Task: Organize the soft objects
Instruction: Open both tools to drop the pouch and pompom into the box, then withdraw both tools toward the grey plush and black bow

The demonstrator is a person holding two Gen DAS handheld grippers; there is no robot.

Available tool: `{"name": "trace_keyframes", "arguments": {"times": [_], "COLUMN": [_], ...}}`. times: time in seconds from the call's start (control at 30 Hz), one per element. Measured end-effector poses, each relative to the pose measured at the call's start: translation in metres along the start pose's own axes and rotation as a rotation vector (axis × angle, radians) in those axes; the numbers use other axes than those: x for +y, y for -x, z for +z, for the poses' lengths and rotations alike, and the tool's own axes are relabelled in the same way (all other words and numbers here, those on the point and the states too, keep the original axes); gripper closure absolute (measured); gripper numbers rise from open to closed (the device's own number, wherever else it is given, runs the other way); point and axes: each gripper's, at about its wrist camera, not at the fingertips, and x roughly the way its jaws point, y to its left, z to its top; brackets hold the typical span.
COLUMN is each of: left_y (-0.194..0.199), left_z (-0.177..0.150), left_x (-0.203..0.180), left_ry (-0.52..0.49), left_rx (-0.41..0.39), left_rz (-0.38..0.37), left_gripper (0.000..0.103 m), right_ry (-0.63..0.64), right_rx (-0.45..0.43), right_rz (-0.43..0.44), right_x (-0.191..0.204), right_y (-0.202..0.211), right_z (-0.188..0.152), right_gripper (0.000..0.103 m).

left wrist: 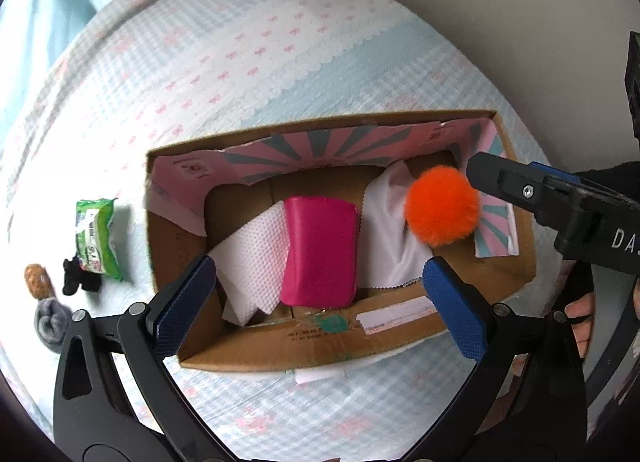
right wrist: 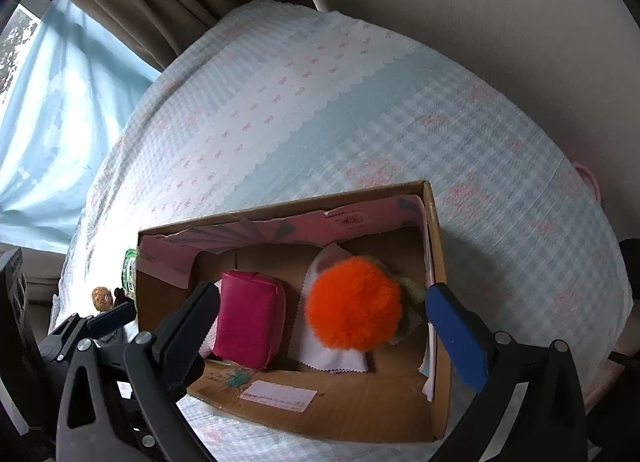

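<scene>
**Sorting soft things into a cardboard box on a checked bedspread**

Lying at the far left of the left wrist view, outside the box, are a small brown knitted piece (left wrist: 37, 281), a grey woolly ball (left wrist: 51, 321), a black fuzzy toy (left wrist: 78, 277) and a green plastic packet of wipes (left wrist: 97, 240), all resting on the pale blue and white checked bedspread (left wrist: 260, 62).

Next comes the open brown cardboard box (left wrist: 276, 350), lined along its far wall with pink and teal striped paper (left wrist: 320, 144). The left gripper (left wrist: 320, 304) hangs above the box's near edge with its blue-padded jaws spread wide and nothing between them. Inside the box, from left to right, lie a white dimpled paper towel (left wrist: 256, 258), a magenta rectangular soft pouch (left wrist: 320, 250) and a white cloth with a zigzag edge (left wrist: 388, 238).

Further right, a fluffy orange pompom (left wrist: 442, 206) sits over the white cloth near the box's right end; whether it rests on the cloth or is in the air cannot be told. The right gripper (right wrist: 324, 324) is above it, jaws spread wide on either side without pressing it. A person's fingers (left wrist: 584, 318) show at the right edge.
</scene>
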Motion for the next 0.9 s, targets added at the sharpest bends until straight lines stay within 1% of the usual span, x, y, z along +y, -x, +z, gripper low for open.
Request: {"name": "trace_keyframes", "arguments": {"times": [0.13, 0.23, 0.33, 0.43, 0.53, 0.63, 0.73, 0.9], "left_y": [0.026, 0.053, 0.082, 0.115, 0.145, 0.178, 0.211, 0.257], "left_z": [-0.004, -0.011, -0.021, -0.035, -0.048, -0.064, -0.082, -0.114], "left_x": [-0.001, 0.0, 0.001, 0.002, 0.002, 0.007, 0.018, 0.039], "left_ry": [-0.004, -0.006, 0.009, 0.004, -0.014, -0.023, -0.02, -0.011], "left_rx": [-0.051, -0.105, -0.165, -0.225, -0.278, -0.334, -0.388, -0.471], "left_rz": [0.002, 0.0, -0.023, -0.031, -0.024, -0.01, 0.0, -0.005], "left_gripper": [0.0, 0.0, 0.0, 0.0, 0.0, 0.0, 0.0, 0.0], "right_ry": [0.021, 0.04, 0.073, 0.084, 0.092, 0.108, 0.12, 0.14], "right_rx": [-0.035, -0.072, -0.112, -0.161, -0.219, -0.284, -0.328, -0.409], "right_rz": [-0.01, -0.024, -0.046, -0.053, -0.061, -0.093, -0.112, -0.149], "right_x": [0.011, 0.02, 0.033, 0.045, 0.059, 0.076, 0.09, 0.116], "right_y": [0.024, 0.046, 0.074, 0.106, 0.139, 0.173, 0.199, 0.238], "right_z": [-0.007, -0.014, -0.023, -0.035, -0.046, -0.062, -0.077, -0.112], "right_gripper": [0.001, 0.001, 0.001, 0.001, 0.001, 0.001, 0.001, 0.001]}}
